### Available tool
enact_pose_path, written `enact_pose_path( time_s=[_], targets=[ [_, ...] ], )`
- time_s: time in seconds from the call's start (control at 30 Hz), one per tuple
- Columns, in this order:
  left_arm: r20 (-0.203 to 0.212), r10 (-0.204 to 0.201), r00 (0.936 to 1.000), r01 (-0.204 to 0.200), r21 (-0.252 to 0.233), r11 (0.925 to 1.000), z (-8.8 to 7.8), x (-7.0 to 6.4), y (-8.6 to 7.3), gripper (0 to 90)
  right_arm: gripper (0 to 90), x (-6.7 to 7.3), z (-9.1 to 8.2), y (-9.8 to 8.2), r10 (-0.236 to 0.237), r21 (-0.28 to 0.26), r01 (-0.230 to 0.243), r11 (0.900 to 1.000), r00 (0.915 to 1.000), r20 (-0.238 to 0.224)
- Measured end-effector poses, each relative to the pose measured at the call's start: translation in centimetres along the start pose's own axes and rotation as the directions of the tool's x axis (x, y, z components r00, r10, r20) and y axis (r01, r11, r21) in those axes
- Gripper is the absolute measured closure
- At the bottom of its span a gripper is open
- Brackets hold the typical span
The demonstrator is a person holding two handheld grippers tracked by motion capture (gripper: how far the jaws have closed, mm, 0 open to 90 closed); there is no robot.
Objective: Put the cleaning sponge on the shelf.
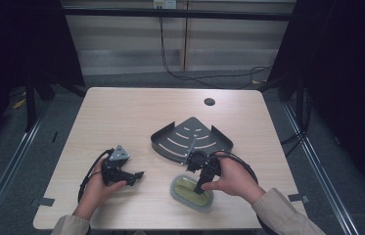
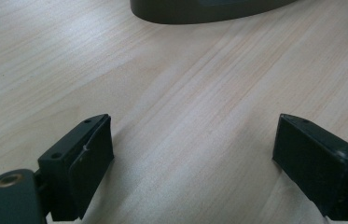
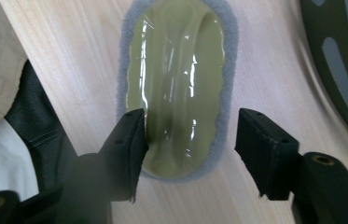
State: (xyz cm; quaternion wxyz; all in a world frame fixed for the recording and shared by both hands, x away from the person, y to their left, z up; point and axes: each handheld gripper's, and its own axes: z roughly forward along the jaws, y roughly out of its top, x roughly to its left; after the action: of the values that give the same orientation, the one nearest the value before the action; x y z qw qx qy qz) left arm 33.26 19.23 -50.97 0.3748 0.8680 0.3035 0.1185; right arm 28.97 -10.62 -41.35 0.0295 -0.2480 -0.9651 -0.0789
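The scrubber pad (image 3: 181, 88), an oval grey felt base carrying a glossy olive-green moulded top, lies flat on the wooden table (image 1: 121, 112) near the person's edge, just in front of the dark metal corner rack (image 1: 190, 137). The rack is a slotted, fan-shaped tray with low walls; nothing lies in it.

The right gripper (image 3: 188, 140) points down over the near end of the pad. Its jaws are parted and straddle the pad: one jaw overlaps the green top's edge, the other stands clear of the felt rim. Contact on the overlapping side cannot be confirmed; no grip is established.

The left gripper (image 2: 192, 154) rests low over bare table, well apart from the pad, jaws spread wide with nothing between them. The rack's rim appears ahead of it
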Motion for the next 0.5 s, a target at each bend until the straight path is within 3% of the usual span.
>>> enact_pose_path(
  time_s=[0.2, 0.5],
  targets=[
    [0.002, 0.001, 1.0, -0.001, 0.0, 1.0, 0.0, 0.0, 0.0, 11.5, 49.8, 0.3, 0.7, 0.5, 0.005, 0.03, -0.005, 1.0, 1.0, -0.006],
    [0.004, 0.004, 1.0, -0.004, -0.001, 1.0, 0.0, 0.0, 0.0, 11.5, 70.5, 0.6, 1.1, 1.6, 0.003, 0.058, -0.003, 0.998, 1.0, 0.001]
  ],
)
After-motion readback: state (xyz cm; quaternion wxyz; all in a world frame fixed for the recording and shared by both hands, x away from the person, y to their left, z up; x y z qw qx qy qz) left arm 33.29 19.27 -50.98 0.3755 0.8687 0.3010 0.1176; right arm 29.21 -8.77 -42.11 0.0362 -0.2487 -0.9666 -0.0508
